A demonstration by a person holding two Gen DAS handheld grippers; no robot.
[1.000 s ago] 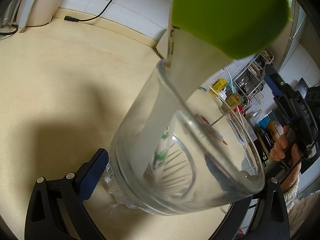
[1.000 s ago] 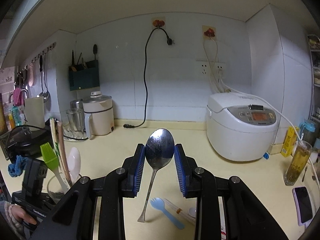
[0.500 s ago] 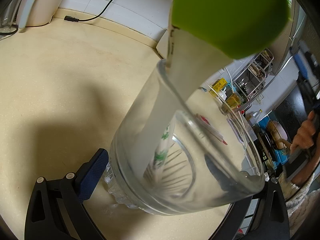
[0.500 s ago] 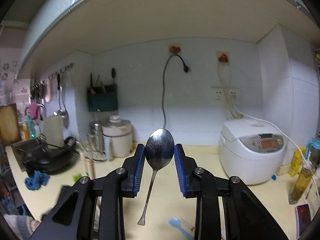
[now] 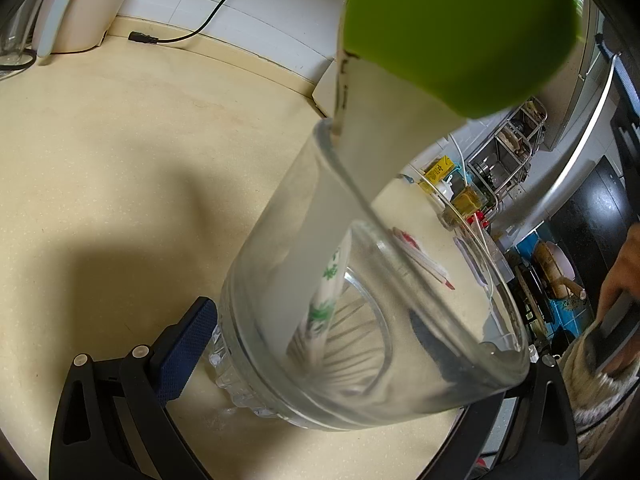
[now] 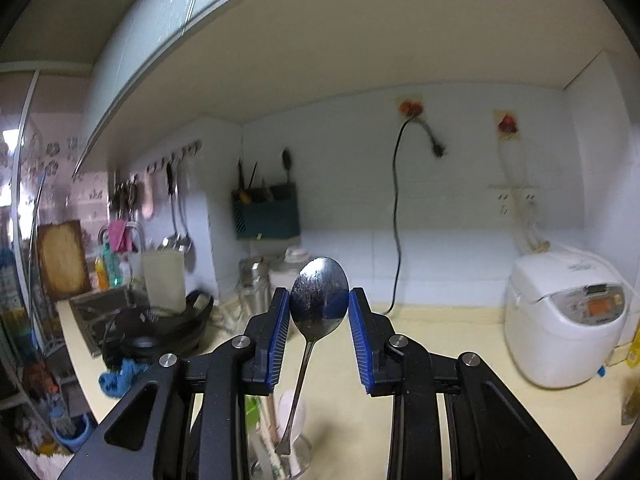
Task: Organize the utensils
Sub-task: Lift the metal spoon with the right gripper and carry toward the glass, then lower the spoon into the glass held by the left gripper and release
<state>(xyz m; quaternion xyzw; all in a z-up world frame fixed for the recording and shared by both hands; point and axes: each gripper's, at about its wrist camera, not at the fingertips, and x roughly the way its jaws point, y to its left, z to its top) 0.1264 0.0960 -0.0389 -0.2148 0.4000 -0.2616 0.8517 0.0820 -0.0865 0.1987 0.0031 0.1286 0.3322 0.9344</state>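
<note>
My left gripper (image 5: 340,364) is shut on a clear glass jar (image 5: 360,312) standing on the beige counter. The jar holds a green silicone brush (image 5: 460,32), a white spoon (image 5: 384,136) and chopsticks with a green print (image 5: 328,296). My right gripper (image 6: 319,312) is shut on the bowl of a metal spoon (image 6: 319,300), whose handle hangs down with its tip just above the same jar (image 6: 288,456) low in the right wrist view. The brush (image 6: 252,412) and white spoon (image 6: 294,408) stand in that jar.
A white rice cooker (image 6: 564,316) sits at the right. A kettle (image 6: 292,272), a black pan (image 6: 168,328) and a wall utensil holder (image 6: 266,216) are at the back left. A black cord (image 5: 192,32) lies on the counter (image 5: 120,160). Red-tipped sticks (image 5: 424,264) lie beyond the jar.
My right gripper has risen and moved left with the metal spoon, so its handle now hangs over the jar. The left gripper and jar have not moved.
</note>
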